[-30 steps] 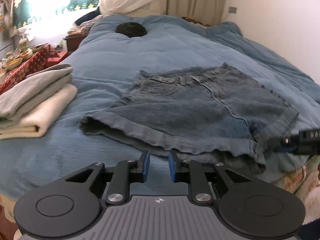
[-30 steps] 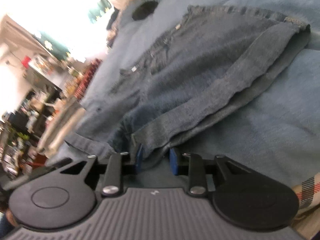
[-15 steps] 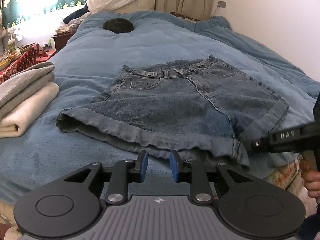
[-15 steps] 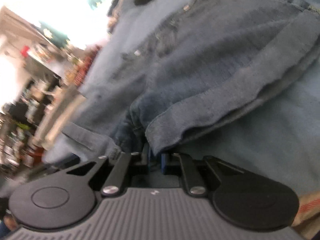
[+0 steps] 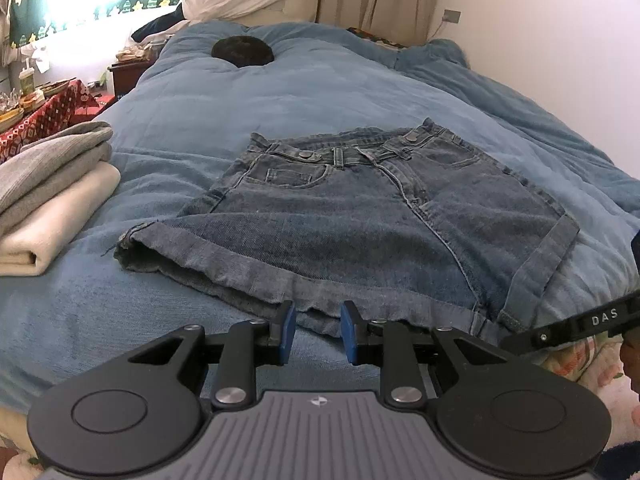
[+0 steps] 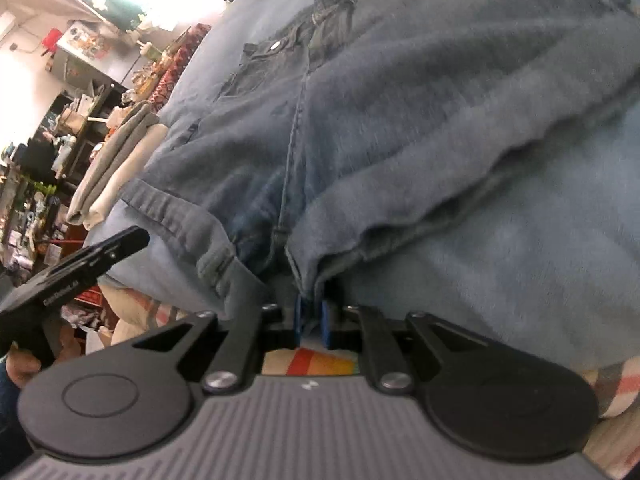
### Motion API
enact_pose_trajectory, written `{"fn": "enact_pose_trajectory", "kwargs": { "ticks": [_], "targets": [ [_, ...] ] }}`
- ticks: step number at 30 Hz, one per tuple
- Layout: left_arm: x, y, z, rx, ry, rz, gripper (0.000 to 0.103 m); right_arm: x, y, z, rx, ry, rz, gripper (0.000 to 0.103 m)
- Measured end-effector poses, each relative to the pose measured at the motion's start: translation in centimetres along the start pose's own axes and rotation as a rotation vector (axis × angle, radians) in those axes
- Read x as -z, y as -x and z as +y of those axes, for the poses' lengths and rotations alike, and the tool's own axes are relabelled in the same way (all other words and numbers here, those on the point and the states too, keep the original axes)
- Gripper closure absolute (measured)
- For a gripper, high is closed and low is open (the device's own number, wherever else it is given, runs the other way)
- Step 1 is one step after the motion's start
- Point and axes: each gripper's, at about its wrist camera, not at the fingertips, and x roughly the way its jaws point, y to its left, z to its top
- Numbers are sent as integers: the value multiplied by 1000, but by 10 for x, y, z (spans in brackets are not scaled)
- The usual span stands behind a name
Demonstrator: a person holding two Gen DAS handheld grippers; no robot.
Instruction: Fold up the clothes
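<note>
Denim shorts (image 5: pixel 360 216) lie flat on a blue duvet (image 5: pixel 300 96), waistband away from me and cuffed hems toward me. My left gripper (image 5: pixel 317 332) stands open at the near hem; its blue pads are apart and the frayed edge lies just at their tips, unpinched. The right tool's black body (image 5: pixel 580 322) reaches in from the right at the hem's near right corner. In the right wrist view my right gripper (image 6: pixel 311 320) is nearly closed on a fold of the shorts (image 6: pixel 400 140) beside the centre seam, and its jaws are opening slightly.
A folded grey and cream stack (image 5: pixel 48 200) sits on the duvet at the left. A black round object (image 5: pixel 242 50) lies near the head of the bed. A white wall runs along the right. Cluttered shelves (image 6: pixel 60 128) stand beyond the bed's left side.
My right gripper has closed from open onto the hem fold and tipped further toward the bed edge. The shorts now lie flatter. My left gripper has hardly moved.
</note>
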Motion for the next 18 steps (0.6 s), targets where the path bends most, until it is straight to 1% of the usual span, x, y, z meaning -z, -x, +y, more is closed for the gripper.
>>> {"fn": "enact_pose_trajectory", "kwargs": {
  "ticks": [2, 7, 10, 14, 15, 16, 17, 18],
  "targets": [
    [0, 0, 1, 0, -3, 2, 78, 5, 7, -1, 6, 8, -1, 83],
    [-3, 1, 7, -12, 4, 0, 78, 13, 52, -4, 97, 107, -49, 82],
    [-5, 3, 12, -28, 12, -11, 78, 2, 87, -18, 184, 137, -111, 76],
    [-5, 6, 20, -53, 29, -21, 78, -26, 121, -49, 316, 102, -210, 72],
    [-5, 7, 23, -59, 39, -21, 78, -34, 128, -58, 347, 89, -238, 67],
    [-5, 8, 25, -63, 44, -21, 78, -42, 133, -68, 371, 71, -268, 58],
    [-5, 9, 27, -69, 47, -20, 78, -50, 137, -77, 394, 44, -297, 53],
    [-4, 9, 28, -72, 47, -17, 78, -56, 140, -85, 418, 20, -318, 45]
  ]
}}
